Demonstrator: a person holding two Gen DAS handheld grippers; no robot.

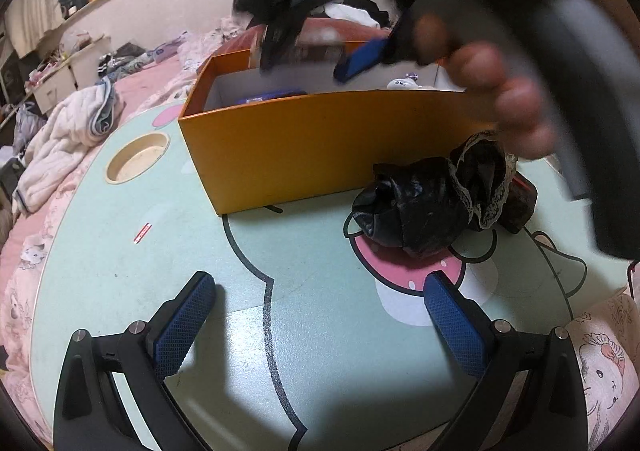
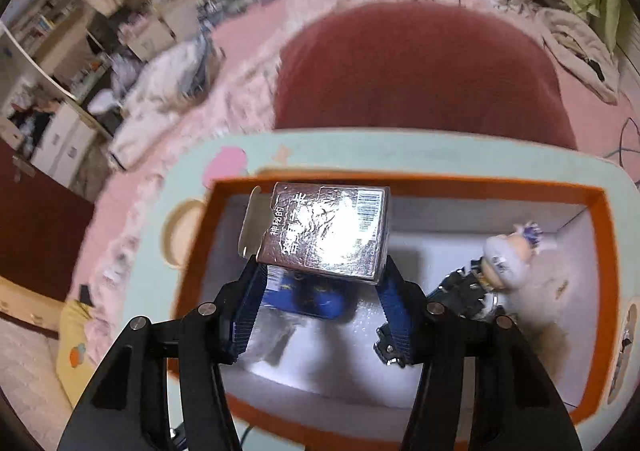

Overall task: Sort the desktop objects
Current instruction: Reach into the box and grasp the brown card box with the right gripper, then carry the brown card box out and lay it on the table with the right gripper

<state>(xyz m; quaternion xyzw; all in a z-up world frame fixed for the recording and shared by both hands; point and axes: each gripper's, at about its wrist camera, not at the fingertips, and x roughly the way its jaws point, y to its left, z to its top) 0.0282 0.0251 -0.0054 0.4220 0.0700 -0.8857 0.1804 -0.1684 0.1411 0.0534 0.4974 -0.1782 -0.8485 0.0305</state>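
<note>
orange box (image 2: 596, 235) rim under right gripper (image 2: 322, 283) | clamps foil carton (image 2: 328, 233) | left gripper (image 1: 320, 315) spread

Table: my mint-green cartoon tabletop (image 1: 120, 251), with a round cream cup recess (image 1: 137, 157) near its left edge.
Bedding: pink sheets (image 2: 248, 63) surround the table; a rumpled white blanket (image 1: 60, 139) lies to the left.
Cushion: a large red cushion (image 2: 416, 67) sits beyond the table's far edge.
Background: shelves (image 2: 40, 31) and white storage boxes (image 1: 76, 67) line the wall.
</note>
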